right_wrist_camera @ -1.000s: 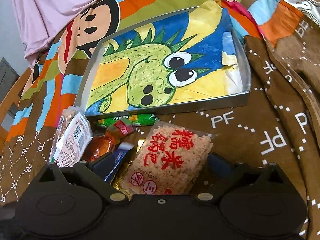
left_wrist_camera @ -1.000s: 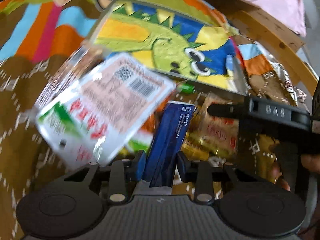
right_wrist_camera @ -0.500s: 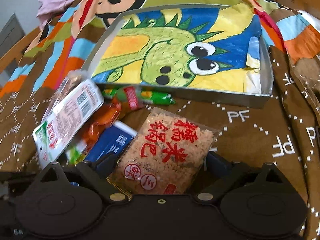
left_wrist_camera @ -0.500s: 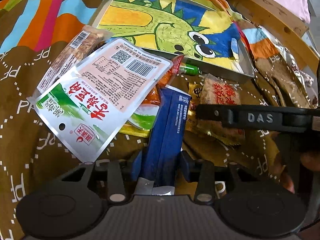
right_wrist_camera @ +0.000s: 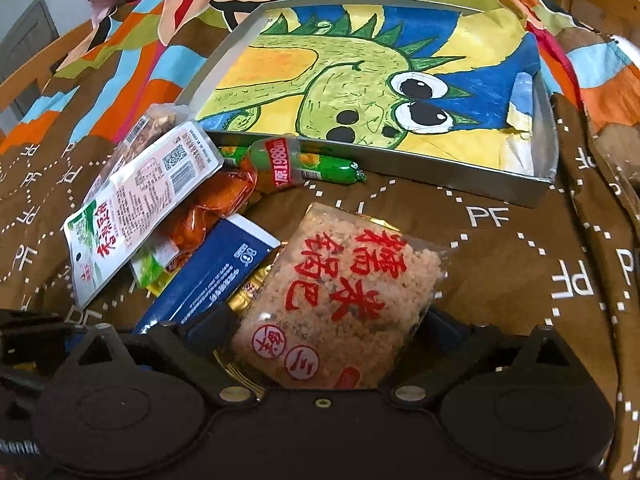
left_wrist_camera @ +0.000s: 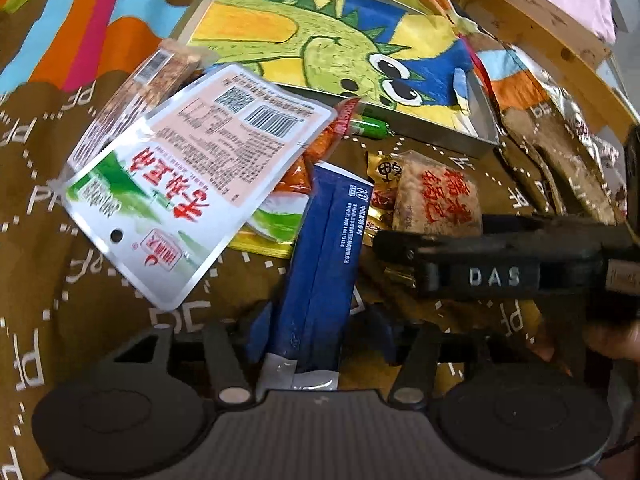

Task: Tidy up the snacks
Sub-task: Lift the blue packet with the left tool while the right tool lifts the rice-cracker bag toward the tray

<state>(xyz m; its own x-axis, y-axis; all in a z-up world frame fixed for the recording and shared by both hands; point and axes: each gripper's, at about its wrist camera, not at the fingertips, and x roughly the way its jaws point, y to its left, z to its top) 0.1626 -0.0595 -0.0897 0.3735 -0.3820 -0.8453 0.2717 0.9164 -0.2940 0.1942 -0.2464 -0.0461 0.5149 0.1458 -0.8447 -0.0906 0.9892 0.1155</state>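
Note:
My left gripper (left_wrist_camera: 320, 320) is shut on a long blue packet (left_wrist_camera: 324, 264), which also shows in the right wrist view (right_wrist_camera: 208, 276). My right gripper (right_wrist_camera: 324, 332) is closed around a clear rice-cracker pack with red characters (right_wrist_camera: 340, 296), seen from the side in the left wrist view (left_wrist_camera: 436, 200). A white and green pouch (left_wrist_camera: 188, 184) lies left of the blue packet, over an orange snack (right_wrist_camera: 212, 208). A grey tray with a dinosaur drawing (right_wrist_camera: 384, 156) stands behind the pile.
A green sausage stick (right_wrist_camera: 328, 168) lies against the tray's front wall. A gold wrapper (right_wrist_camera: 248, 300) sits under the rice pack. A brown-filled clear pack (left_wrist_camera: 136, 92) lies far left. The patterned cloth (right_wrist_camera: 520, 260) covers the surface. A wooden rail (left_wrist_camera: 540, 36) runs at the right.
Both grippers have drawn back slightly from the tray while keeping hold of their packs. The white and green pouch has settled flat on the pile after moving.

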